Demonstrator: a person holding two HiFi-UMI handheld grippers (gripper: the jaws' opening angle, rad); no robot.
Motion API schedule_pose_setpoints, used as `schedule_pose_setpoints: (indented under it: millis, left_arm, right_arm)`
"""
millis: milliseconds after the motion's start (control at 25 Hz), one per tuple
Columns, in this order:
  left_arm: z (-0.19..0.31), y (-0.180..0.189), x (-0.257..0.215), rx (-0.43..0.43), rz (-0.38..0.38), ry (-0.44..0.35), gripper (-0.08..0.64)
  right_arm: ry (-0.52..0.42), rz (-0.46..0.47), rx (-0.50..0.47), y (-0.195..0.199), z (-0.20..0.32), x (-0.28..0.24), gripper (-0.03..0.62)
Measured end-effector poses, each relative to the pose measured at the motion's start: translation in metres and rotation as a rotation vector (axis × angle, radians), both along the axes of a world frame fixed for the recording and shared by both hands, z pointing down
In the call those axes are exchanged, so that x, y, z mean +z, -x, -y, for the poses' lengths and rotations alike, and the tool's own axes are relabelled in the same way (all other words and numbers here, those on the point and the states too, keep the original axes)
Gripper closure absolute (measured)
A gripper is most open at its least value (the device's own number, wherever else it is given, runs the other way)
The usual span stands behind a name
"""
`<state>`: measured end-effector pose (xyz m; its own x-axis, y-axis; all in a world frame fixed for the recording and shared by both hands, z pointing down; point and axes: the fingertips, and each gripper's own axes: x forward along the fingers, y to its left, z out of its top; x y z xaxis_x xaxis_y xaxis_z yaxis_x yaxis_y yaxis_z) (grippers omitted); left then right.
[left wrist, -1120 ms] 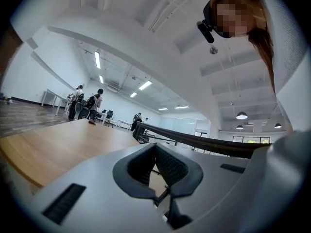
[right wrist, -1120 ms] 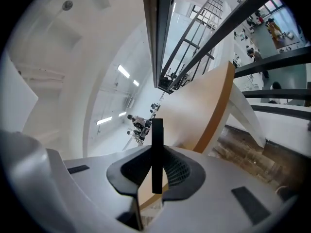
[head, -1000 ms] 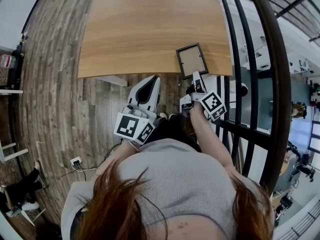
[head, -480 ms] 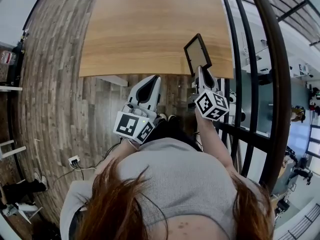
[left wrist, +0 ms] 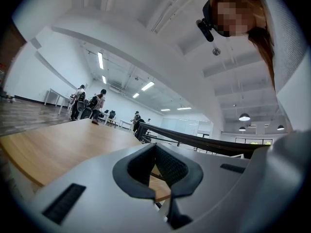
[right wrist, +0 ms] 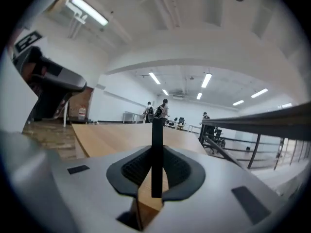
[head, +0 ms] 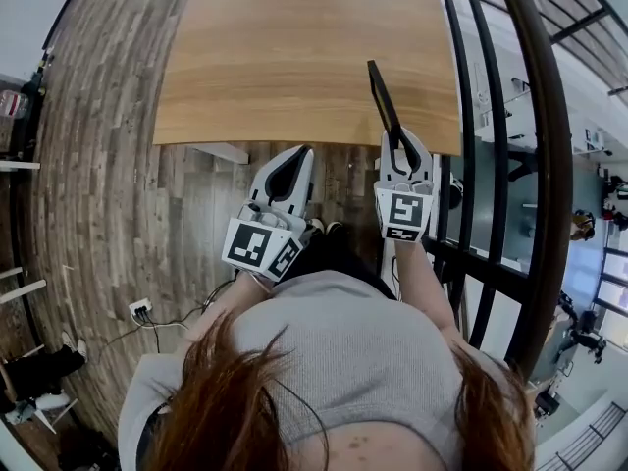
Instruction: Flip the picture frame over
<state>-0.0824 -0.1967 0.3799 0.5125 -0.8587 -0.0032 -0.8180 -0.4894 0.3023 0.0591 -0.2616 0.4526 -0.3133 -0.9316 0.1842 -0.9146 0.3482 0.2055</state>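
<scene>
The black picture frame (head: 381, 96) stands on edge above the near right corner of the wooden table (head: 294, 57), lifted off the surface and seen as a thin dark strip. My right gripper (head: 400, 145) is shut on its near edge. In the right gripper view the picture frame (right wrist: 157, 144) rises as a narrow black bar between the pads of the right gripper (right wrist: 156, 178). My left gripper (head: 289, 173) hovers level just short of the table's front edge, apart from the frame. The left gripper (left wrist: 156, 171) has its jaws together with nothing between them.
A dark metal railing (head: 471, 116) runs close along the table's right side. Plank flooring (head: 98, 165) lies left of and in front of the table. People and desks (left wrist: 90, 108) are far off across the room.
The frame lay flat at the table's near right corner; my right gripper has lifted it and rolled, turning it up onto its edge. The left gripper has stayed put.
</scene>
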Motion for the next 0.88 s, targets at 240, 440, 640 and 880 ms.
schedule_pose_setpoints:
  millis: [240, 440, 640, 880]
  left_arm:
    - [-0.001, 0.002, 0.003, -0.001, -0.011, 0.011, 0.555]
    - [-0.002, 0.004, 0.008, -0.007, -0.018, 0.025, 0.555]
    - [-0.006, 0.005, 0.014, -0.014, -0.014, 0.044, 0.555]
    - [-0.007, 0.007, 0.027, -0.021, -0.001, 0.07, 0.555]
  right_arm:
    - [-0.163, -0.362, -0.153, 0.029, -0.011, -0.005, 0.509]
    - [-0.218, -0.578, -0.319, 0.05, -0.012, 0.008, 0.511]
    - [-0.254, -0.675, -0.453, 0.059, -0.023, 0.028, 0.511]
    - [-0.262, -0.748, -0.571, 0.068, -0.039, 0.066, 0.51]
